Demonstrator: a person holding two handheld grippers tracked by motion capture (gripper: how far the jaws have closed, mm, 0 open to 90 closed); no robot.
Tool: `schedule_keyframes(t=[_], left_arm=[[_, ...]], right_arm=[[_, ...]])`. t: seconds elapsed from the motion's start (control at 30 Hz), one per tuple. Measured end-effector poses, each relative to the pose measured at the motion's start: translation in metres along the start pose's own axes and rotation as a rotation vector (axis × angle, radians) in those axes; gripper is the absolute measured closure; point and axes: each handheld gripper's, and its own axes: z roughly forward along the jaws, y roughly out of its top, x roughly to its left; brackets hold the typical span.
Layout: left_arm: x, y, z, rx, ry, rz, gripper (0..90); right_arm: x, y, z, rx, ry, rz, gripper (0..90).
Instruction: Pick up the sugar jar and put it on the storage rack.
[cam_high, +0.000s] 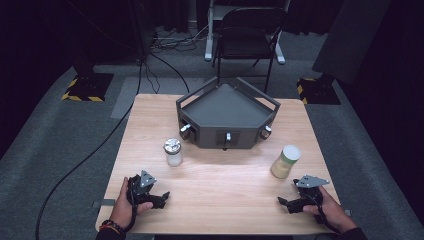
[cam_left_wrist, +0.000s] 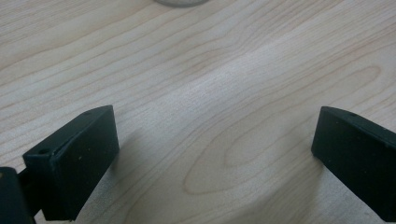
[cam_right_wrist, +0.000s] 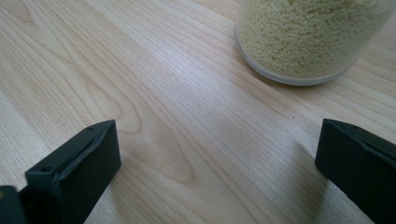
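A dark grey three-cornered tray with knobs on its front stands at the back middle of the wooden table. In front of it to the left is a clear shaker with a metal lid. To the right stands a jar of pale yellow grains with a light lid. My left gripper rests open near the front left edge, nothing between its jaws. My right gripper rests open near the front right. The jar of grains sits just ahead of the right jaws; the shaker base is far ahead of the left.
A black folding chair stands on the grey floor behind the table. Cables run across the floor at the left. Black stand bases with yellow-striped edges sit at both back corners. Bare wood lies between the two grippers.
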Motion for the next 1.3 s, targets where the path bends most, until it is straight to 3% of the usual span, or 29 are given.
schedule_keyframes(t=[0.33, 0.7, 0.93, 1.03, 1.3], left_arm=[[-0.007, 0.004, -0.004, -0.033, 0.027, 0.009, 1.4], [-0.013, 0.014, -0.013, -0.145, 0.043, -0.009, 1.3], [-0.014, 0.015, -0.016, -0.183, 0.052, -0.01, 1.2], [-0.019, 0.012, -0.016, -0.208, 0.083, -0.013, 1.2], [-0.021, 0.016, -0.013, -0.228, 0.087, -0.021, 1.2]], right_arm=[[0.0, 0.0, 0.0, 0.0, 0.0, 0.001, 0.0], [-0.001, 0.0, 0.0, 0.0, 0.0, 0.0, 0.0], [-0.001, 0.0, 0.0, 0.0, 0.0, 0.0, 0.0], [-0.001, 0.0, 0.0, 0.0, 0.0, 0.0, 0.0], [-0.001, 0.0, 0.0, 0.0, 0.001, -0.001, 0.0]])
